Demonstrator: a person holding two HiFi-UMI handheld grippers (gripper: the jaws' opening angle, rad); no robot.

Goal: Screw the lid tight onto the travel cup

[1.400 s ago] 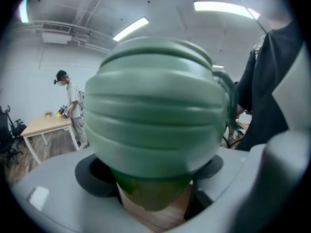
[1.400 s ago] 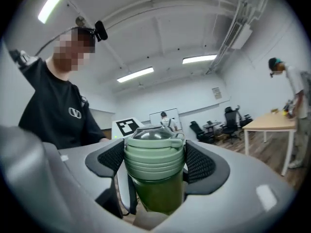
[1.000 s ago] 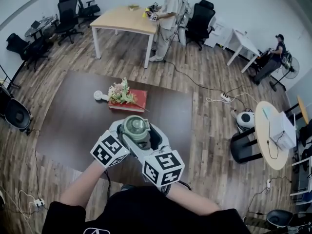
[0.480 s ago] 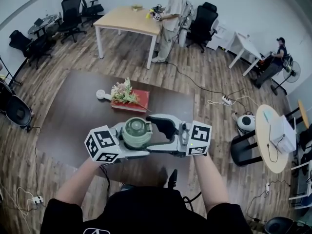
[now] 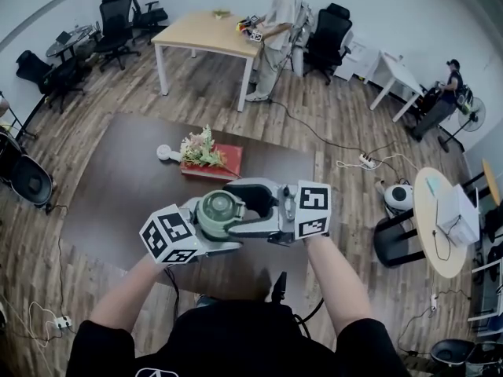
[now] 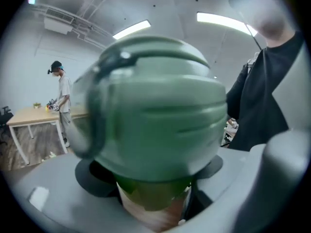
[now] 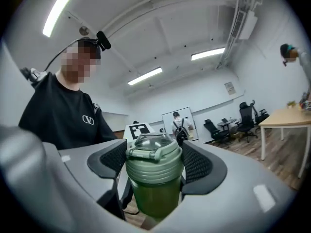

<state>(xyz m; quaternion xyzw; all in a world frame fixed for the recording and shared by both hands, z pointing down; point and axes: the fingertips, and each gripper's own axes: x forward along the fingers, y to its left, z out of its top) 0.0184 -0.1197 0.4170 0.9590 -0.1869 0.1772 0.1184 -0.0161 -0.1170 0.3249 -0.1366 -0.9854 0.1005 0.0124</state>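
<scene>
A green travel cup (image 5: 222, 210) with a ribbed green lid (image 7: 154, 157) is held up above the dark table (image 5: 118, 187). My left gripper (image 5: 218, 234) comes in from the lower left and is shut on the cup's body (image 6: 150, 198) just under the lid (image 6: 155, 110), which fills the left gripper view. My right gripper (image 5: 234, 213) reaches in level from the right. Its jaws have just been closing, and its black pads (image 7: 197, 163) stand on both sides of the lid and touch it. The translucent green body (image 7: 155, 193) shows below the lid.
A red book with a flower bunch (image 5: 208, 159) and a small white object (image 5: 163, 153) lie on the table's far side. A person (image 5: 271, 22) stands at a light wooden table behind; another sits at the right (image 5: 440, 93). Office chairs and floor cables surround the table.
My right gripper has swung up from below the cup to its right side and turned level, and its jaws have come in around the lid. The left gripper with the cup shifted slightly.
</scene>
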